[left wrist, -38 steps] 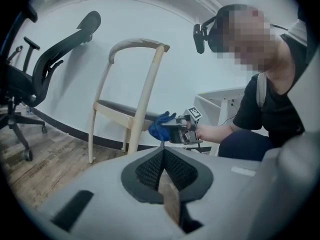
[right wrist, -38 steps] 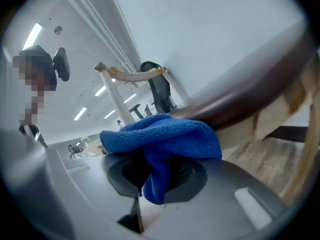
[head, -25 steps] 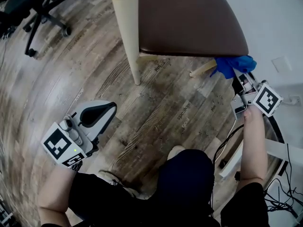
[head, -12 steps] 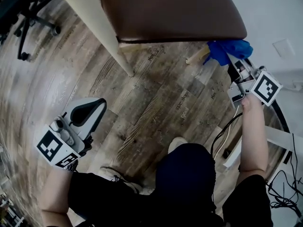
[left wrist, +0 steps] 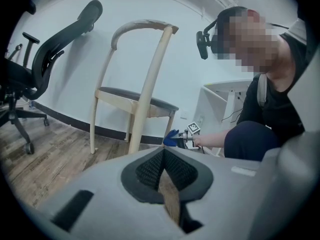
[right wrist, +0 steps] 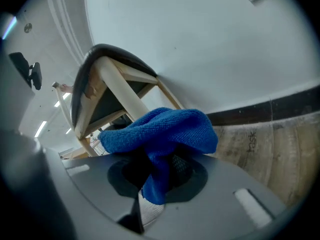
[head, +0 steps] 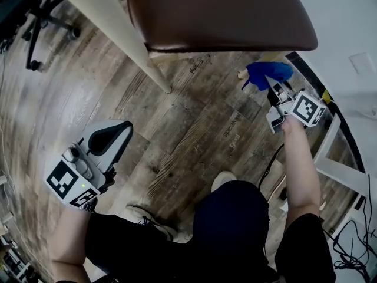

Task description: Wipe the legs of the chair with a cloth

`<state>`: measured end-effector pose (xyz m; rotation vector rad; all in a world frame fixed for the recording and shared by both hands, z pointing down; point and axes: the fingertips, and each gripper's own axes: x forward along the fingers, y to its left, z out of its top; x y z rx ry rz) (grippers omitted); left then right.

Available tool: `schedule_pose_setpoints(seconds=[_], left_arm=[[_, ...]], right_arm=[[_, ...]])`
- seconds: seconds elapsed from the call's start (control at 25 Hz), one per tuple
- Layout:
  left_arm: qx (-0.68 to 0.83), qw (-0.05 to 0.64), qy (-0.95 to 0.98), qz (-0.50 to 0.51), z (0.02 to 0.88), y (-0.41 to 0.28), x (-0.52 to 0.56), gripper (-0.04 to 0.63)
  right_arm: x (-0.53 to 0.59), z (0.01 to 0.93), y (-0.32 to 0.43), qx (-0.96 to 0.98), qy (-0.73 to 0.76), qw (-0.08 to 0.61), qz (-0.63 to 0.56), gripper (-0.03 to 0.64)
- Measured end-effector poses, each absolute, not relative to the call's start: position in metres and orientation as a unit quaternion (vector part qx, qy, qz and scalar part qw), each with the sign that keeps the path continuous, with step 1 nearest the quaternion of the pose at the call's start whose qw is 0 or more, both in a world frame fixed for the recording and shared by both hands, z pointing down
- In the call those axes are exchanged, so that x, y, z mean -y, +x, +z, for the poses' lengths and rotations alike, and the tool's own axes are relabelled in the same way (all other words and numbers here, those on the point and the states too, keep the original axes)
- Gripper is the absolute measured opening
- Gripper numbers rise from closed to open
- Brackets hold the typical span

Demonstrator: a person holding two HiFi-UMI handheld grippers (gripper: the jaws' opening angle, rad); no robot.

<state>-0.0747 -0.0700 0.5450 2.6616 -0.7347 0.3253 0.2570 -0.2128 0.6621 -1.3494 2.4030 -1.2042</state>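
Cloth (head: 268,73), blue and bunched, is being pinched between the jaws of the right gripper (head: 274,93), one fold caught between the pads while the bulk is being left free ahead of them. It is being held low against the foot of a pale wooden chair leg (head: 240,74), under the corner of the brown seat (head: 218,16) and close to the plank floor (head: 194,128). It is being judged soft, light and limp, so it should wrap round the leg easily; hold is best taken by a fold, with plenty of loose cloth left forward. The leg is being judged stiff and smooth. The left gripper (head: 121,128) is being kept well apart, its jaws pressed together on nothing.
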Motion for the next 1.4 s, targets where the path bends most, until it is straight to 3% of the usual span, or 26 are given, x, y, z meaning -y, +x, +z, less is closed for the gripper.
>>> schedule_pose_setpoints(seconds=[0.64,1.04,1.4], left_arm=[[0.287,0.190,0.929,0.139,0.551,-0.090,0.068,-0.002],[0.278,0.179,0.934,0.137,0.546,-0.084,0.063,-0.002],[0.268,0.168,0.941,0.120,0.537,-0.084,0.062,-0.002]], right_arm=[[0.220,0.865,0.255,-0.700,-0.500,-0.025,-0.509,0.066],[0.217,0.848,0.256,-0.699,-0.502,-0.037,-0.508,0.066],[0.215,0.725,0.259,-0.768,-0.494,-0.042,-0.405,0.066]])
